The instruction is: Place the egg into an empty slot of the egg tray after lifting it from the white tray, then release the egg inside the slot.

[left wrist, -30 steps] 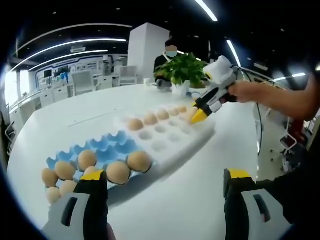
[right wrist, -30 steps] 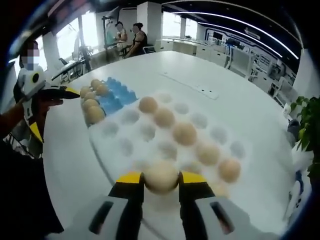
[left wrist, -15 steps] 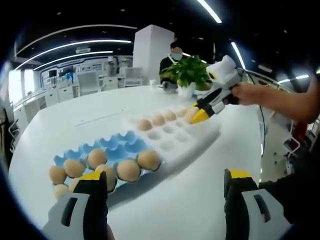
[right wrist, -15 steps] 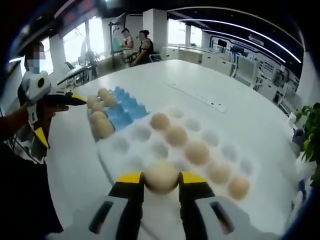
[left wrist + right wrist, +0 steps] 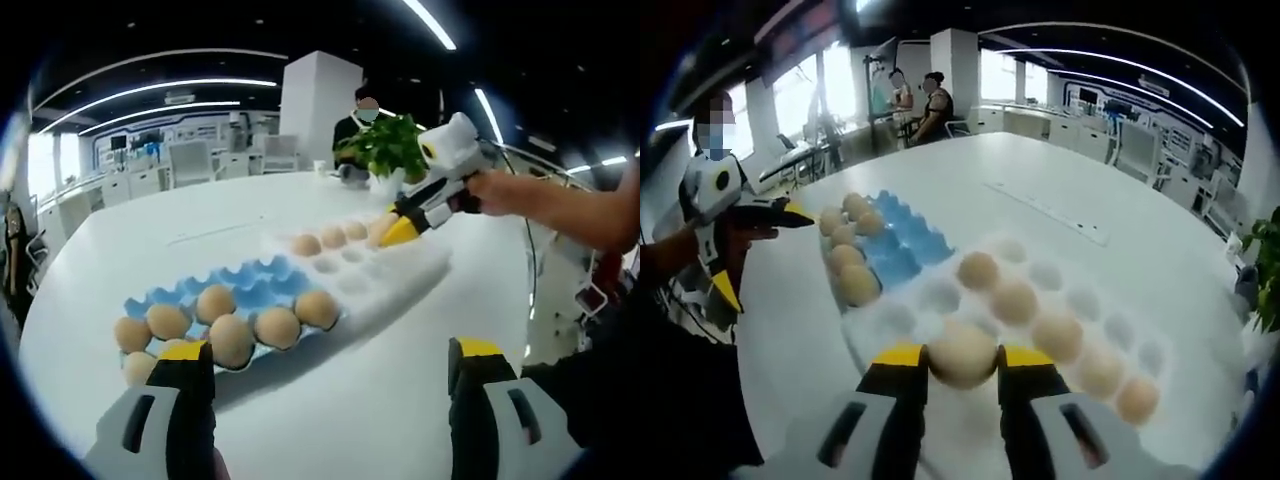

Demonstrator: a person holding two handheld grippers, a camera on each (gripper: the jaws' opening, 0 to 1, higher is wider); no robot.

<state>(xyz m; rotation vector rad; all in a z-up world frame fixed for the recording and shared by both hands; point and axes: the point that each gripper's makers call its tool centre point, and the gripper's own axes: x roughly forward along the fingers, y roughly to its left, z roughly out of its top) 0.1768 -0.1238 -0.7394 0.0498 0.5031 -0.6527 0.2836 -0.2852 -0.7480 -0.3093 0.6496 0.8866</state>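
Note:
In the right gripper view my right gripper [image 5: 961,356] is shut on a tan egg [image 5: 962,353], held above the near part of the white tray [image 5: 902,322]. A row of eggs [image 5: 1056,334] lies in that tray. Beyond it sits the blue egg tray [image 5: 902,250] with several eggs along its left side and bare slots on its right. In the left gripper view my left gripper [image 5: 330,362] stands open over the table, near the blue egg tray [image 5: 255,283]. The right gripper [image 5: 398,226] hangs there over the white tray [image 5: 400,282] with the egg [image 5: 380,229] between its yellow tips.
A round white table [image 5: 380,400] carries both trays. A potted green plant [image 5: 388,150] stands at its far edge, a person behind it. In the right gripper view the left gripper [image 5: 790,212] comes in from the left in a hand; two people [image 5: 920,95] sit at the far side.
The right gripper has lifted the egg and carried it back toward the blue egg tray's side. Both views have shifted with the hands; the left gripper stays open.

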